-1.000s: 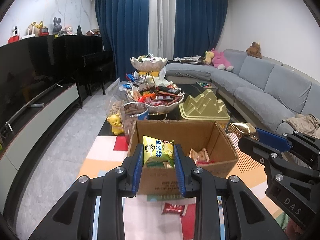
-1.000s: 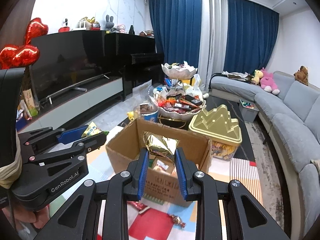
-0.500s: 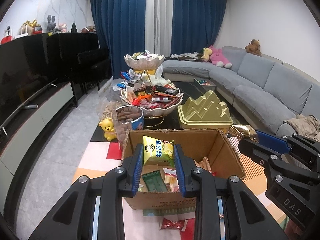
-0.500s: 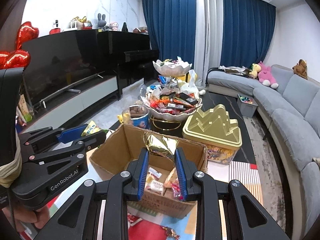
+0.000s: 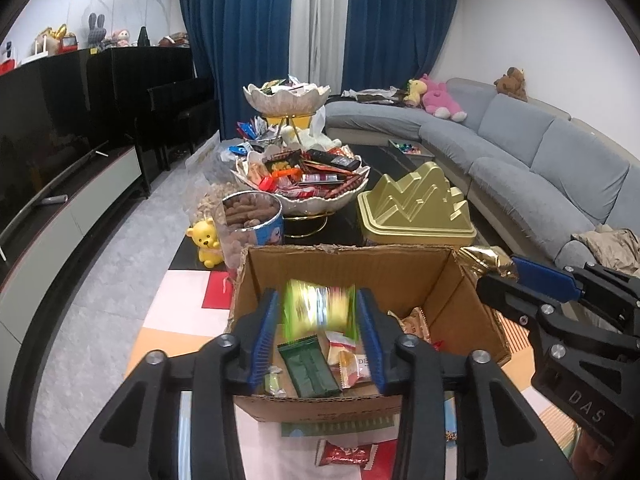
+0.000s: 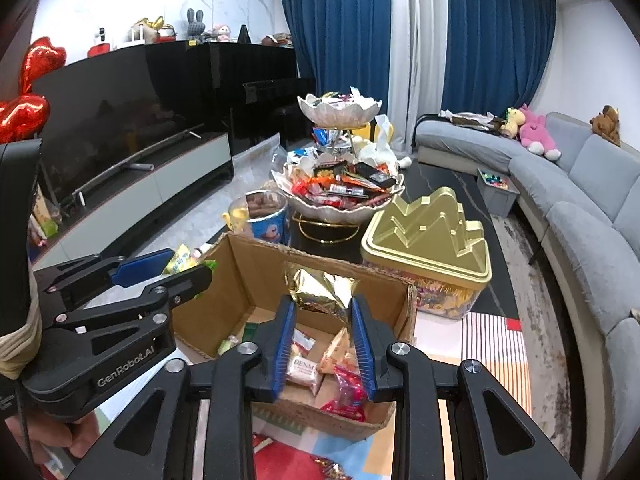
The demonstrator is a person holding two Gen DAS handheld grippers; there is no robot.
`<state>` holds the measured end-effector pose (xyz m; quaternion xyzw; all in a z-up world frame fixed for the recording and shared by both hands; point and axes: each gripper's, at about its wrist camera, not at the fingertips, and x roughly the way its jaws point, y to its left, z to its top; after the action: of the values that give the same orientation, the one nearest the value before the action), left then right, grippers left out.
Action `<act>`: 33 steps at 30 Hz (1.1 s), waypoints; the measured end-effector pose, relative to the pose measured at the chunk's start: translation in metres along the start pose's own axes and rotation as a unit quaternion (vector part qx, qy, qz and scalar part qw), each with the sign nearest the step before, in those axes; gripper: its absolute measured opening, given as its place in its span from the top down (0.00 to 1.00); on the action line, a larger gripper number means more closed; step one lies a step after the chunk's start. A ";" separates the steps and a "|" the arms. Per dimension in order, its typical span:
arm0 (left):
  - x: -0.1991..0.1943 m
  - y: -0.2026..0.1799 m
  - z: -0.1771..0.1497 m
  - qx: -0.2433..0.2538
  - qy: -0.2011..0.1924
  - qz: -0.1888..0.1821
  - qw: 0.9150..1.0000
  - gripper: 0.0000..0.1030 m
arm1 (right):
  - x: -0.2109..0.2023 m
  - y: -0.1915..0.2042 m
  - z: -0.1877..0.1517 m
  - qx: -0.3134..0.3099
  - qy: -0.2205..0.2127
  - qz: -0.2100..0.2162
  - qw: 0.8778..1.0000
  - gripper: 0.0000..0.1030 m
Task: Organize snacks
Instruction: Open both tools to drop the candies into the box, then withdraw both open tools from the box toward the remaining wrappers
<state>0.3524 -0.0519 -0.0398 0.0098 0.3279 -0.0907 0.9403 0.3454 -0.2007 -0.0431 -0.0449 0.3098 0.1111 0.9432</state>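
Note:
An open cardboard box point(image 5: 344, 264) point(image 6: 256, 276) sits on a colourful mat, with several small snack packets on its floor. My left gripper point(image 5: 316, 294) point(image 6: 184, 268) hangs over the box's near half and its jaws are opening. A yellow-green snack packet point(image 5: 320, 308) point(image 6: 182, 258) is between them, blurred and slipping, with a gap at the left pad. Over the box's right side, my right gripper point(image 6: 323, 302) point(image 5: 498, 274) has its jaws starting to open, and the pads still pinch a crumpled gold snack packet point(image 6: 320, 286) point(image 5: 484, 258).
Behind the box stand a gold mountain-shaped tin point(image 5: 416, 208), a two-tier bowl stand point(image 5: 304, 184) heaped with snacks, a blue biscuit canister point(image 5: 252, 216) and a yellow bear point(image 5: 206, 240). A red packet point(image 5: 346, 454) lies on the mat. A grey sofa point(image 5: 520, 160) is on the right, a TV cabinet point(image 5: 60, 220) on the left.
Both grippers moved forward and slightly down until they are over the box interior. The left jaws widened and the yellow-green packet went blurred and sank a little. The gold packet stayed pinched.

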 end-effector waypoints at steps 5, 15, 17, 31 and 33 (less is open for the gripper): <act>-0.002 0.002 -0.001 -0.005 0.000 0.002 1.000 0.41 | -0.003 0.001 0.001 -0.003 -0.001 -0.007 1.000 0.47; -0.014 0.004 -0.002 -0.004 -0.006 0.010 1.000 0.31 | -0.019 0.001 0.003 0.006 -0.018 -0.027 0.999 0.28; -0.018 0.004 -0.002 -0.005 -0.007 0.011 1.000 0.31 | -0.022 0.001 0.003 0.009 -0.020 -0.029 0.999 0.28; -0.038 -0.001 -0.009 -0.001 -0.012 0.014 1.000 0.30 | -0.043 0.001 -0.006 0.024 -0.026 -0.039 0.999 0.28; -0.040 -0.002 -0.009 0.000 -0.013 0.014 1.000 0.30 | -0.046 0.000 -0.007 0.025 -0.026 -0.039 0.999 0.28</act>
<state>0.3158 -0.0465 -0.0222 0.0128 0.3151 -0.0776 0.9458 0.3055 -0.2096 -0.0217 -0.0301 0.2864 0.0673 0.9553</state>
